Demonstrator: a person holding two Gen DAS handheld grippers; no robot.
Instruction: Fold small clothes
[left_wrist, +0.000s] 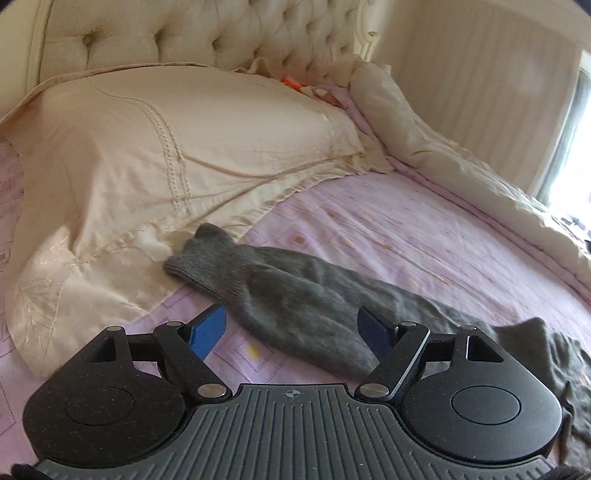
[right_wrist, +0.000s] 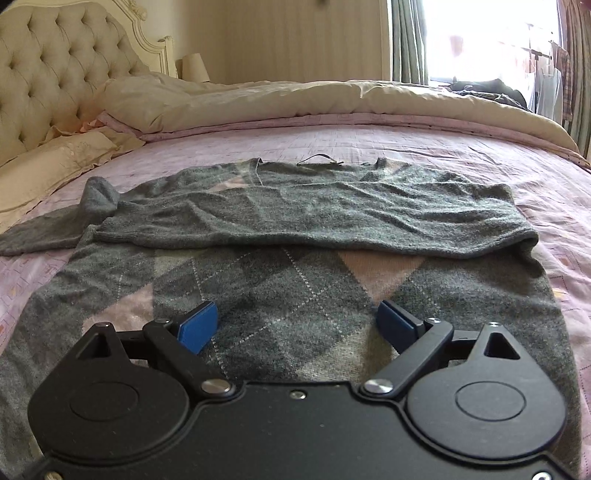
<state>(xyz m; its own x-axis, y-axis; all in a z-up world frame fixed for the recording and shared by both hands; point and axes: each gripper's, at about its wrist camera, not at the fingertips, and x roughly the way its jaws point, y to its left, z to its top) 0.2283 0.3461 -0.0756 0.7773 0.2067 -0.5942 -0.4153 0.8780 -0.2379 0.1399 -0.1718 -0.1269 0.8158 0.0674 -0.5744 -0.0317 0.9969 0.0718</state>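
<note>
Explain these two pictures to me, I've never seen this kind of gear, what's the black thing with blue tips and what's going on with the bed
The black thing is a hand-held gripper: a person carries one in each hand, and a camera on each looks forward along its two blue-tipped fingers. One picture comes from the left gripper, the other from the right gripper. Both have their jaws wide apart and hold nothing. They hover over a bed with a pink patterned sheet, where a grey argyle sweater lies spread out, one sleeve folded across its chest. The left view shows the other sleeve stretched out toward a cream pillow. A cream duvet is bunched along the far side.
</note>
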